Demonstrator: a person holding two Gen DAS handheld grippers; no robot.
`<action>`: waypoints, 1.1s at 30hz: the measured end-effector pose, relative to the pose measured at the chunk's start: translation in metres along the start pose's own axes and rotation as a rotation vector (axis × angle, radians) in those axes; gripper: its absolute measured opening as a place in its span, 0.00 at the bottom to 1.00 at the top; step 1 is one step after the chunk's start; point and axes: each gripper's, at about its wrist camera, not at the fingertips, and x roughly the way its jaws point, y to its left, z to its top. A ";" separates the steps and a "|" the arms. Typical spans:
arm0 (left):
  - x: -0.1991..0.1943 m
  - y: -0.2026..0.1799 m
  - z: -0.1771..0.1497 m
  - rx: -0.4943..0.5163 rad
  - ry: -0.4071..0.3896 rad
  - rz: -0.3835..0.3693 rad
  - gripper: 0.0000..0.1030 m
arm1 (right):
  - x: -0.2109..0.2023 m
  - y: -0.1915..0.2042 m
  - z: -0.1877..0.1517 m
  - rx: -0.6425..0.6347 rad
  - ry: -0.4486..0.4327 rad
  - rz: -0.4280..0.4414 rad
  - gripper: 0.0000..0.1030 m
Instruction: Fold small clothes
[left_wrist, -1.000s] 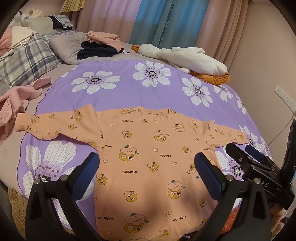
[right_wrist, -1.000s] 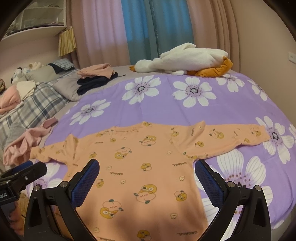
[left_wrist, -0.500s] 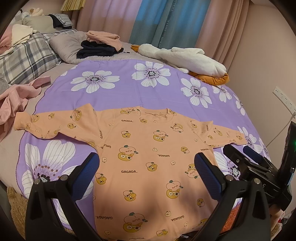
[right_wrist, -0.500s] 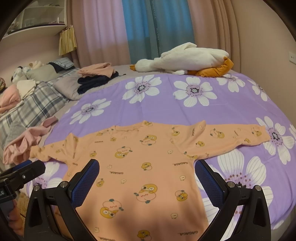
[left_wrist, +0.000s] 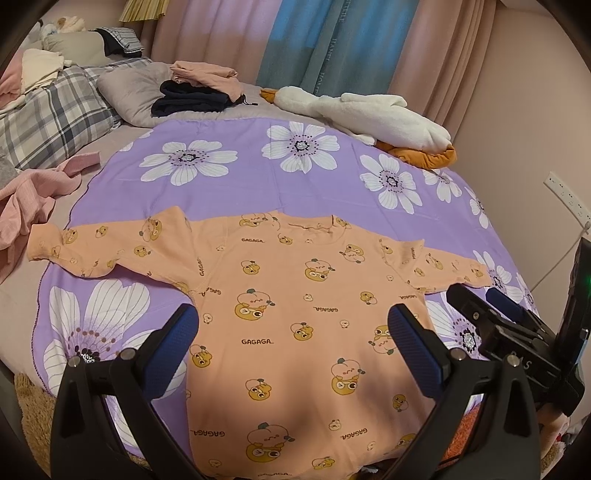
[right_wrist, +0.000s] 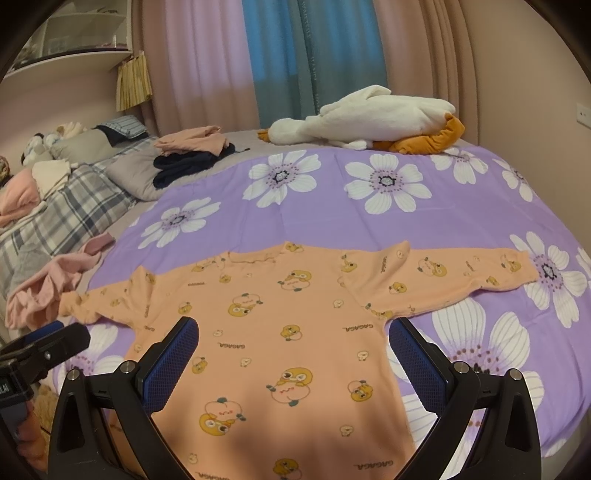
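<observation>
The left gripper (left_wrist: 291, 332) and the right gripper (right_wrist: 291, 343) both hover with jaws spread wide, holding nothing, above the lower half of the orange printed shirt (left_wrist: 295, 314). It lies flat, sleeves outstretched, on the purple flowered sheet (left_wrist: 258, 192) covering the bed.

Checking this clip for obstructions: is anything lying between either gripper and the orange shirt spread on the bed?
Nothing visible does. The orange shirt lies flat on the purple floral sheet, directly ahead of the left gripper and the right gripper, both with jaws open. The pink garment and the plush goose sit off to the sides.
</observation>
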 end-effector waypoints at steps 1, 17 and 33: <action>0.000 0.000 0.002 0.001 -0.003 -0.004 0.99 | -0.001 0.000 0.000 0.003 -0.001 -0.003 1.00; -0.005 0.001 0.018 -0.027 -0.023 -0.019 0.99 | -0.019 0.000 0.044 -0.039 -0.022 0.125 1.00; 0.016 -0.012 0.034 0.010 -0.009 0.003 0.99 | 0.000 -0.018 0.088 -0.030 0.013 0.229 1.00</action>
